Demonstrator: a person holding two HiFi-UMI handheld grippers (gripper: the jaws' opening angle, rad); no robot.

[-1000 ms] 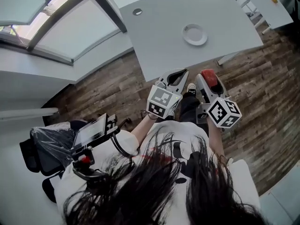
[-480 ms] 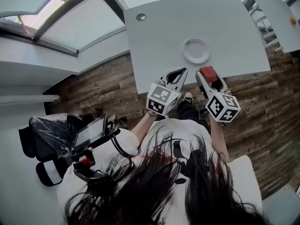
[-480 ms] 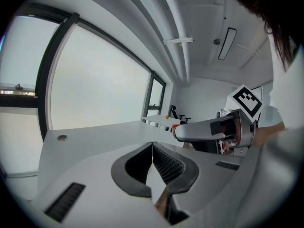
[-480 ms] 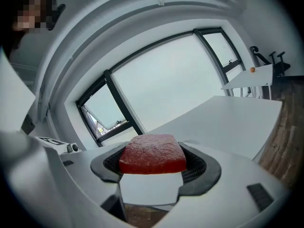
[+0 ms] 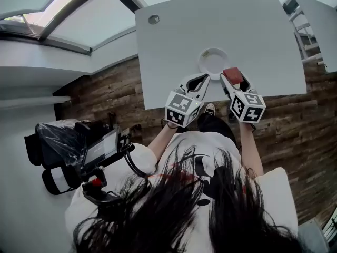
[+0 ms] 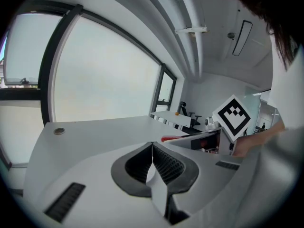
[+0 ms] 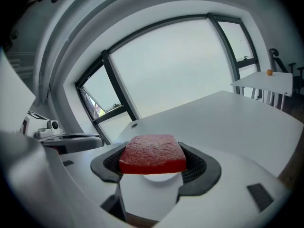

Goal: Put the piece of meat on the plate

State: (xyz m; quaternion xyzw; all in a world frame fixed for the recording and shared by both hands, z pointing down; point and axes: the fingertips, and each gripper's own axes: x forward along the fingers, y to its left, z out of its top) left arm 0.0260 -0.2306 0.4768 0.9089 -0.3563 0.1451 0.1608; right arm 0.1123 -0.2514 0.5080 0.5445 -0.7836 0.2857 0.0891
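Both arms reach forward over the desk (image 5: 179, 30) edge. The right claw (image 5: 232, 79) clamps the piece of meat (image 7: 153, 155) just beside the plate's (image 5: 213, 62) near rim. The left claw (image 5: 200, 80), jaws pressed together and empty, points at that same rim.

Left hand-held gripper (image 5: 200, 80), jaws together; right hand-held gripper (image 5: 230, 79) beside it, jaws on meat (image 5: 233, 74).
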